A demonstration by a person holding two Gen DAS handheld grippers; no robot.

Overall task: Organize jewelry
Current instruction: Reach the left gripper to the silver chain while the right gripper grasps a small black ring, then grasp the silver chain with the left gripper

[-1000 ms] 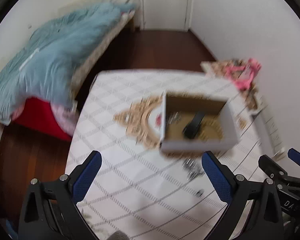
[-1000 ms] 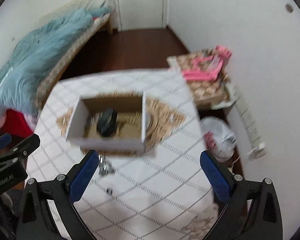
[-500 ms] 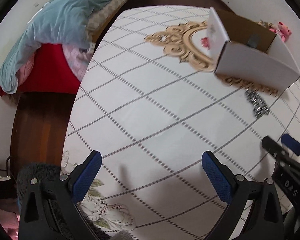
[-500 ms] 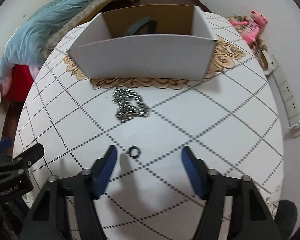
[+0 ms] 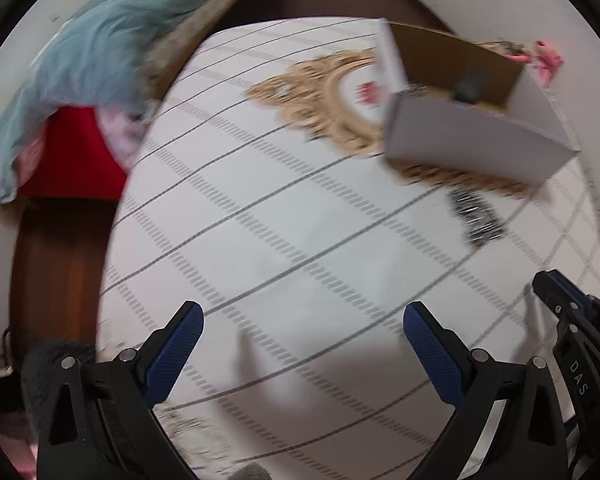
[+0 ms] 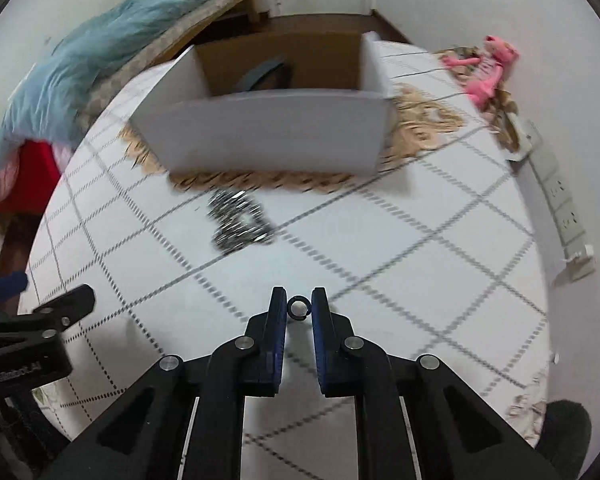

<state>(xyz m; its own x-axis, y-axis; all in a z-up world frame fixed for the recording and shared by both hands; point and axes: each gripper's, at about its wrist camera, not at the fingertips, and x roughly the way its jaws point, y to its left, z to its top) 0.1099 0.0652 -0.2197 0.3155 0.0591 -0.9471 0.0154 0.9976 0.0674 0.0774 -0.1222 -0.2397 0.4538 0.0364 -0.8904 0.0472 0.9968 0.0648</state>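
A small dark ring lies on the checked tablecloth. My right gripper is closing its jaws on it, and both blue pads touch its sides. A heap of silver chain lies farther off, in front of a white cardboard box that holds a dark band. My left gripper stands open over bare cloth with nothing between its fingers. From the left wrist view the chain and the box sit to the upper right.
A bed with a blue blanket stands beyond the table's left edge. A pink toy and a white power strip lie off the right edge. Dark wooden floor shows on the left.
Both grippers have come down close to the table. The right jaws went from wide apart to narrow, with the ring now between the pads. The left jaws stayed wide.
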